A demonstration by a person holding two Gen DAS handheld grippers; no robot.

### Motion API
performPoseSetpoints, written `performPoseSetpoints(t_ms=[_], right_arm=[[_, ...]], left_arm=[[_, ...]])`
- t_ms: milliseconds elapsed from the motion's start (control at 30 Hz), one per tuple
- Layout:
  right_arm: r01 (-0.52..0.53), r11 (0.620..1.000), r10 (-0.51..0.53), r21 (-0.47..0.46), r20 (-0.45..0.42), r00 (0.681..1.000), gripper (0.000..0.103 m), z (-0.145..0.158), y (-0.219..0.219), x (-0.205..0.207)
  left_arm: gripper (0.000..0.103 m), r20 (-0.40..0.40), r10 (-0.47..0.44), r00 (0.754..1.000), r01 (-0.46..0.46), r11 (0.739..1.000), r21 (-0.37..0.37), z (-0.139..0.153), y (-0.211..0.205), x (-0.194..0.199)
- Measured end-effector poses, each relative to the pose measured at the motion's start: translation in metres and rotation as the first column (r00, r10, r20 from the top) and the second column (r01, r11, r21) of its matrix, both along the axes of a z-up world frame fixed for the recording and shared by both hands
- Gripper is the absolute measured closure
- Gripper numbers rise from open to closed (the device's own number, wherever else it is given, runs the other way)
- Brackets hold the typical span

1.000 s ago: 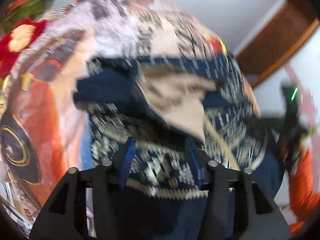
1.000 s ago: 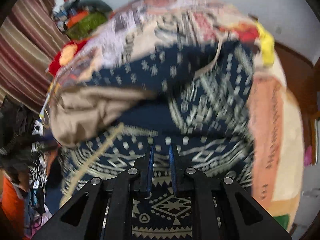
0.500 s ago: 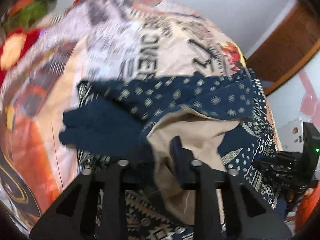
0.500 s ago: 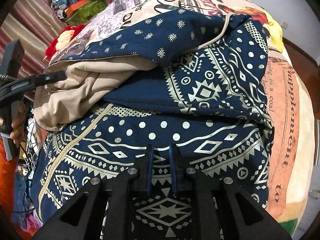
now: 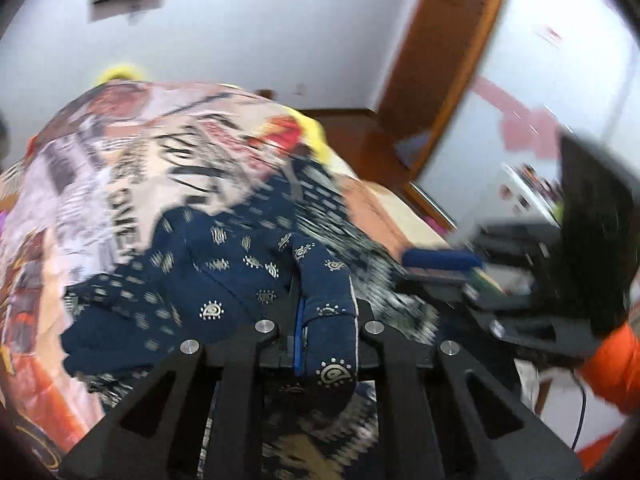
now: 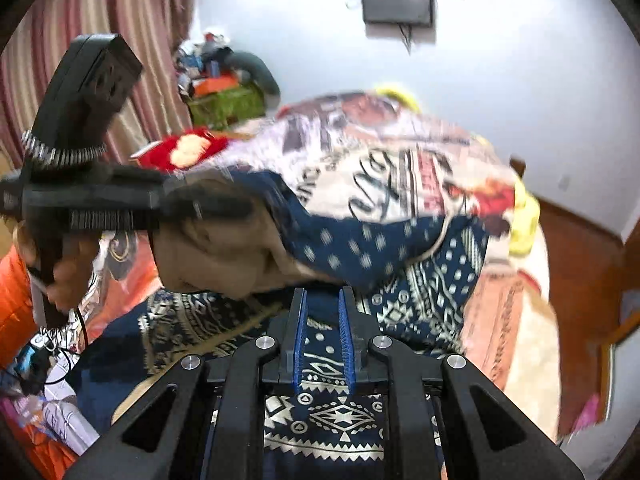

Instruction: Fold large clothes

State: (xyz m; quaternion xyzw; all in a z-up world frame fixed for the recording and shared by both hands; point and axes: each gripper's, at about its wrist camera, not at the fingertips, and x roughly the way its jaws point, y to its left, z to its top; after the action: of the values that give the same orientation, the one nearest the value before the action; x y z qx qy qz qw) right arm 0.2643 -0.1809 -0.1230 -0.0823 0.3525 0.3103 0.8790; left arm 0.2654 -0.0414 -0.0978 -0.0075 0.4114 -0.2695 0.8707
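Note:
A large navy garment (image 6: 424, 288) with a white geometric print and a tan lining (image 6: 216, 252) lies on a bed. My left gripper (image 5: 324, 320) is shut on a fold of the navy garment (image 5: 248, 268) and lifts it off the bed. It also shows in the right wrist view (image 6: 208, 204), held over the tan lining. My right gripper (image 6: 323, 312) is shut on the garment's printed edge, with cloth between its blue pads. The right gripper shows blurred in the left wrist view (image 5: 440, 260).
A printed bedspread (image 6: 384, 168) covers the bed. A red cushion (image 6: 184, 152) and a green pile (image 6: 224, 104) sit at the far side. A striped curtain (image 6: 100, 52) hangs left. A brown wooden frame (image 5: 448, 60) stands right. Clutter lies on the floor (image 6: 44, 376).
Both grippers have risen and tilted up, so wall and ceiling fixtures now show. The left gripper has closed on the navy fold and lifted it. The right stays shut on the edge.

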Motion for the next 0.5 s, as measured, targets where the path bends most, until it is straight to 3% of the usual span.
performPoseSetpoints(t_ms=[200,300,400,433,500], right_arm=[[-0.035,0.999,0.036,0.021,-0.030,0.999,0.091,0.009,0.000,-0.022],[-0.041,0.999,0.042,0.020,-0.070,0.997,0.091,0.005,0.001,-0.027],[-0.044,0.998,0.048,0.036,-0.119,0.992,0.091,0.000,0.002,-0.029],[-0.039,0.999,0.044,0.038,-0.138,0.990,0.091,-0.002,0.004,-0.029],[-0.032,0.998,0.041,0.054,-0.161,0.986,0.091,-0.004,0.007,-0.029]], left_arm=[[0.091,-0.117,-0.128,0.985,0.135,0.990,0.052,-0.037,-0.017,-0.044],[0.091,-0.193,-0.127,0.973,0.141,0.988,0.063,-0.061,-0.009,-0.058],[0.091,-0.181,-0.098,0.979,0.108,0.993,0.047,-0.067,0.003,-0.074],[0.089,-0.171,-0.084,0.982,0.093,0.995,0.044,-0.066,0.007,-0.078],[0.074,-0.169,-0.076,0.983,0.079,0.997,0.010,-0.059,0.017,-0.084]])
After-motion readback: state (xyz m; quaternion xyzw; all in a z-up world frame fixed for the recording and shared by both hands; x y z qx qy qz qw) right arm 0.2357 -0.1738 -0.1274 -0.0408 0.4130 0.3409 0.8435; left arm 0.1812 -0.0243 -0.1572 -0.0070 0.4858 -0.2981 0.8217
